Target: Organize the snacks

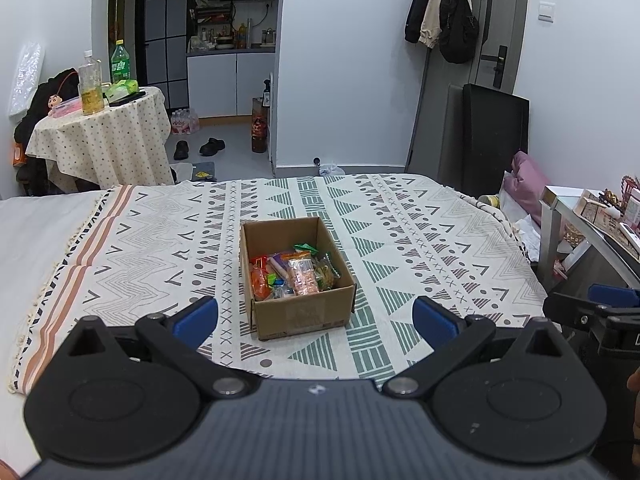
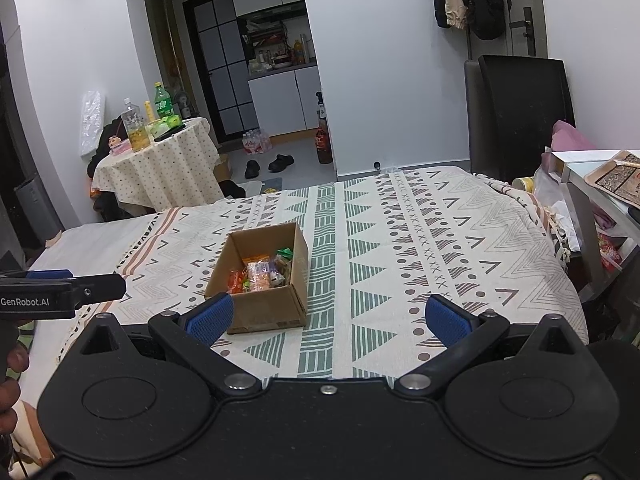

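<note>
An open cardboard box [image 1: 302,312] stands on the patterned cloth [image 1: 420,240], filled with several wrapped snacks [image 1: 294,270] in orange, pink and green. My left gripper [image 1: 316,316] hangs open just in front of the box, nothing between its blue fingers [image 1: 198,318]. The right wrist view has the same box [image 2: 264,312] left of centre, its snacks [image 2: 260,274] piled inside. My right gripper [image 2: 330,318] is open and empty, its left finger [image 2: 212,318] overlapping the box's near corner. Each gripper shows at the edge of the other's view.
A round table [image 1: 104,140] with bottles [image 1: 91,84] stands beyond the cloth's far left. A side table [image 1: 592,216] with clutter sits to the right, a black chair [image 1: 494,136] behind it. Shoes [image 1: 212,146] lie on the floor. A hand [image 2: 10,384] shows at the left edge.
</note>
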A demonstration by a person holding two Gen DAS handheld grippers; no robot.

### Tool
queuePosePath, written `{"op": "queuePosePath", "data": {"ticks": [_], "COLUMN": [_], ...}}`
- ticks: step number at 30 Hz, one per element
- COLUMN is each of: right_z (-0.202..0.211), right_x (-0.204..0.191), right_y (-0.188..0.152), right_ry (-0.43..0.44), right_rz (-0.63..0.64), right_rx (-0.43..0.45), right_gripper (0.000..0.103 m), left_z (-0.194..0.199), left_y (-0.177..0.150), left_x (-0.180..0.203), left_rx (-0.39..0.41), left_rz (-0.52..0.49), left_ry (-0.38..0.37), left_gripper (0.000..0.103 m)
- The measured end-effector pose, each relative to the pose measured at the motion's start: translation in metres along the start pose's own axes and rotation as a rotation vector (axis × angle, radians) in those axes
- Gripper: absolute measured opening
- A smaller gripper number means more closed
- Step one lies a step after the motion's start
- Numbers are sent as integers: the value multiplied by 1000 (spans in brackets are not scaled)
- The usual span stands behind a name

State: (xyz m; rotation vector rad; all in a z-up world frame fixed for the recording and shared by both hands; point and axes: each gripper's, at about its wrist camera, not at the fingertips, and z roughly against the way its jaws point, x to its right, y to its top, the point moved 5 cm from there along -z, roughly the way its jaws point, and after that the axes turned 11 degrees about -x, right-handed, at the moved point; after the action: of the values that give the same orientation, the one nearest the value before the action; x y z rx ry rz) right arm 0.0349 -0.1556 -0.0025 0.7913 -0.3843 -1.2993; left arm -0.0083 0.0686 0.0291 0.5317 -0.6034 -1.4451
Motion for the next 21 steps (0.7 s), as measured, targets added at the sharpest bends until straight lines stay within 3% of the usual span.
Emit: {"op": "queuePosePath", "data": {"ticks": [21], "right_z": [-2], "right_x": [1], "right_y": [-4], "right_ry": [-4], "right_rz": [1], "right_rx": [-10], "right_gripper": [103], "left_z": [0], "left_y": [-3], "left_x": [2], "left_rx": [-3], "left_rz": [0], "left_ry": [-8], "left_gripper": [103]}}
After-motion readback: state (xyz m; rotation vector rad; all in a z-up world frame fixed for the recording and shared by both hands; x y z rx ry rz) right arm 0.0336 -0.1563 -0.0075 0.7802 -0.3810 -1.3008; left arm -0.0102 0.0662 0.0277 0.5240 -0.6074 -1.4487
